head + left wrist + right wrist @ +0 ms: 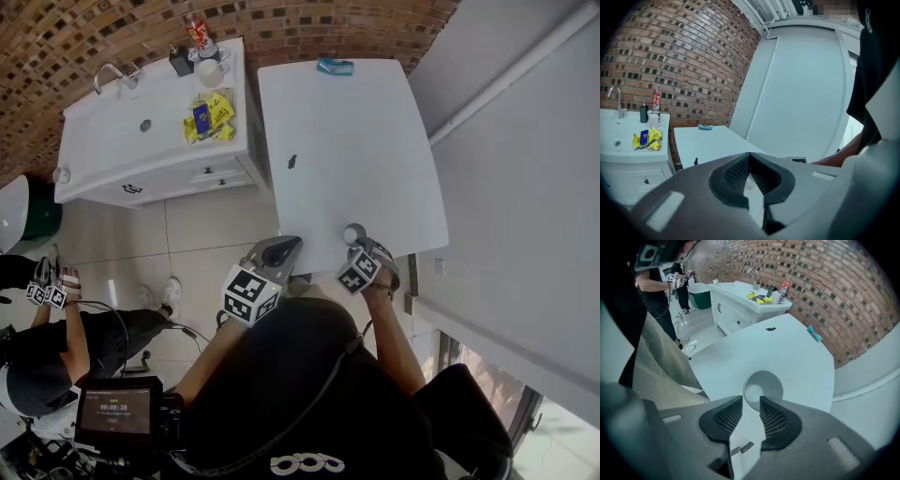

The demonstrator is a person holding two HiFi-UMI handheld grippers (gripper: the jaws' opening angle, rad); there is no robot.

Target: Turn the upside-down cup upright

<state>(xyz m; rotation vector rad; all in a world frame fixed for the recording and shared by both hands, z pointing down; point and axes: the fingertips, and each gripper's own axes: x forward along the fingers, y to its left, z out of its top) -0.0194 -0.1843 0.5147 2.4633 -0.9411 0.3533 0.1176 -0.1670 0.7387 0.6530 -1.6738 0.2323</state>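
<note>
A small cup [352, 232] stands mouth-up near the front edge of the white table [356, 141]. In the right gripper view I look down into the cup [762, 389] and see its pale inside bottom. My right gripper [360, 247] points steeply down just behind it. The right gripper [751, 408] is open, its pads apart and not pressing on the cup, whose near rim lies at the gap. My left gripper [281, 251] hovers at the table's front edge, left of the cup. The left gripper [750, 154] is shut and empty.
A white sink cabinet [141, 141] stands left of the table with yellow packets [208, 114] and a mug [210, 72] on it. A teal item [335, 66] lies at the table's far edge, with a small dark thing [292, 161] mid-left. Another person [37, 319] stands at the left.
</note>
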